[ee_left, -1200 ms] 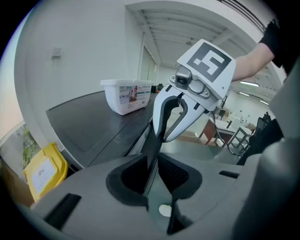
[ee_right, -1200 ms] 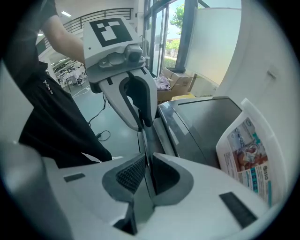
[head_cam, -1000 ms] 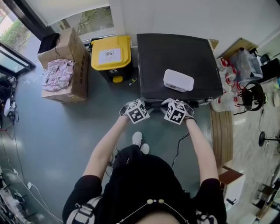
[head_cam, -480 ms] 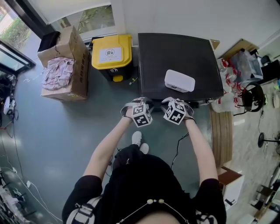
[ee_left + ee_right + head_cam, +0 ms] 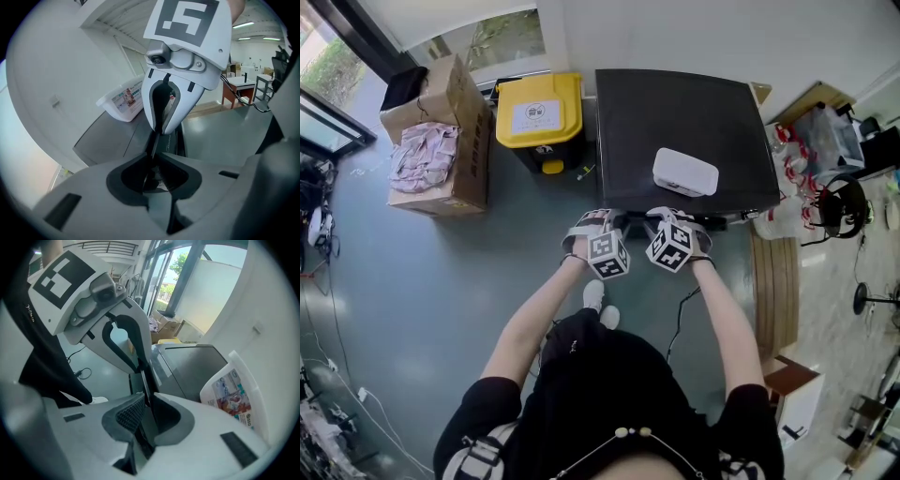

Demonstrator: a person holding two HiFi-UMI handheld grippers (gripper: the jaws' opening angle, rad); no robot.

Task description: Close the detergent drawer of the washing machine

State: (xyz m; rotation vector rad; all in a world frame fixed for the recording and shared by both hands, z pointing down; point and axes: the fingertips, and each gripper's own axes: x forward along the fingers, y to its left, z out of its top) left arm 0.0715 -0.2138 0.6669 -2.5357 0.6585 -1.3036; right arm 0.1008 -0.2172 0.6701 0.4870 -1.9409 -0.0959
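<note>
Pinching drawer [image 5: 144,383]: left tongs [image 5: 152,159], right tongs [image 5: 146,398]

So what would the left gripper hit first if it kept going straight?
Probably the right gripper, straight ahead along the drawer edge; its jaws have just been opening with that edge between them. Depth unclear.

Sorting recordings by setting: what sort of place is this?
Probably a workshop or lab space, not a home: a washing machine stands beside a yellow-lidded bin and cardboard boxes, with workbenches behind.
</note>
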